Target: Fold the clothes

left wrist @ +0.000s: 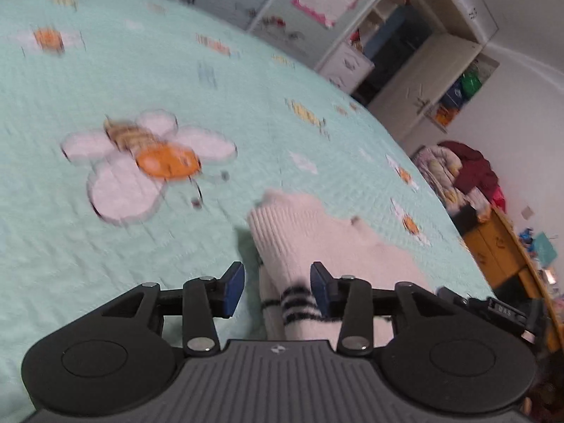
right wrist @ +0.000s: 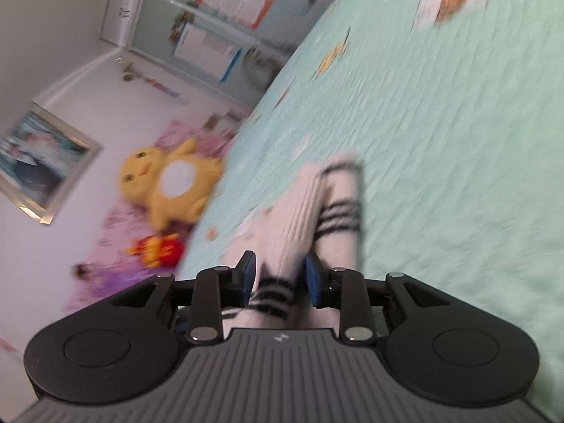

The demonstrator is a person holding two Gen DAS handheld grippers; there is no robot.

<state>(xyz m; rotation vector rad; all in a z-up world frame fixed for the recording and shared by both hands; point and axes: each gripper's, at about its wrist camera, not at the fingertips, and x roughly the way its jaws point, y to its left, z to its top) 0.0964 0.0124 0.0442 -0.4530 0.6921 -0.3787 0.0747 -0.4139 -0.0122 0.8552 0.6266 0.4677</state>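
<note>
On the bed: white fuzzy sock (left wrist: pixel 310 232) with black stripes is lying on the mint quilt (left wrist: pixel 141 70), ribbed cuff doubled over the striped part — looks like a fold partly done.
Left gripper (left wrist: pixel 277 289): fingers (left wrist: pixel 232 290) are standing spread, striped band of the sock sitting between them; left pad clear of the fabric, right pad right at the fuzz, no pinch visible.
Right gripper (right wrist: pixel 281 278): fingers (right wrist: pixel 316 282) are also standing apart around a striped section (right wrist: pixel 273 290); fuzz is brushing the pads, contact unclear, not reading as a clamp.
Why placed so: both grippers are straddling the near end of the sock, likely to square or release the fold; judgement only.
Blur: both views are smeared, so fine contact can't be settled.
Around, left view: daisy-and-bee print (left wrist: pixel 151 162) beside the sock, wardrobe shelves (left wrist: pixel 423 70), clothes pile (left wrist: pixel 458 176) past the bed edge, wooden cabinet (left wrist: pixel 500 246).
Around, right view: yellow plush toy (right wrist: pixel 169 183), red toy (right wrist: pixel 158 246), framed picture (right wrist: pixel 38 165).
Obstructions: nothing is lying on the quilt near the sock.
</note>
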